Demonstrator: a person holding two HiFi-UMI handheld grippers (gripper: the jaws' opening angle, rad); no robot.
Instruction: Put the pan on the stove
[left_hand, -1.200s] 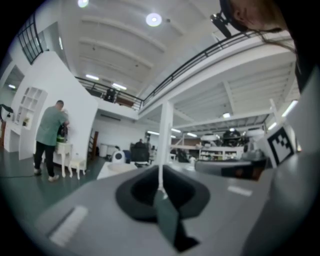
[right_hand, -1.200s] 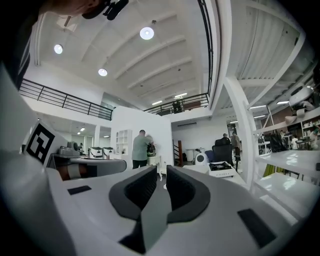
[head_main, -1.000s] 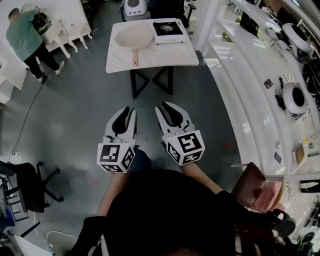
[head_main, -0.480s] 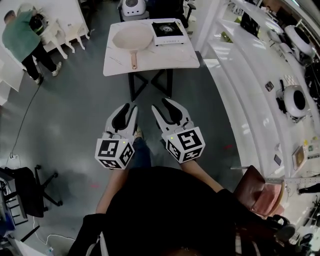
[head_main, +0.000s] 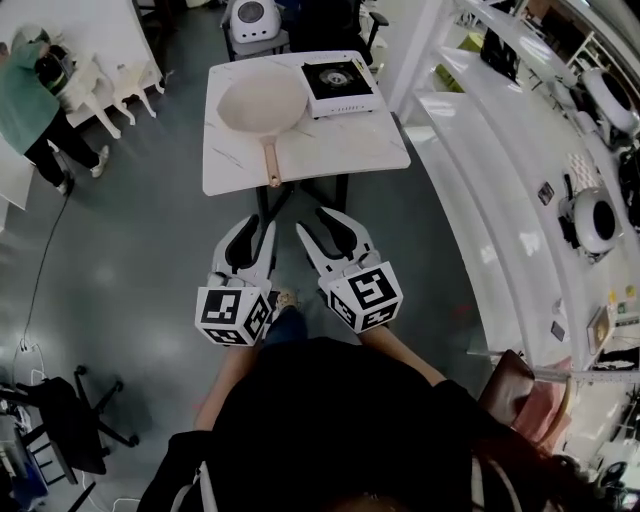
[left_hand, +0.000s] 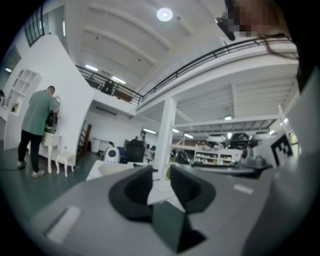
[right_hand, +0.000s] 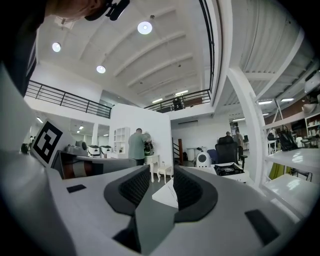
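On white table (head_main: 340, 145), cream pan (head_main: 262, 102), bare inside, beside stove (head_main: 341, 78)

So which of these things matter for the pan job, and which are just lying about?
Job: round cream frying pan; black square tabletop stove; white table; left claw, right claw, jaws just opened, empty.
Lying about: black office chair; long white shelves; white domed appliance.

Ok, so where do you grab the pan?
By its handle. The pan lies flat on the table, its bowl wide and shallow, and the long thin handle sticks out toward the near edge. Coming level from that near side, jaws either side of the handle, looks easiest.
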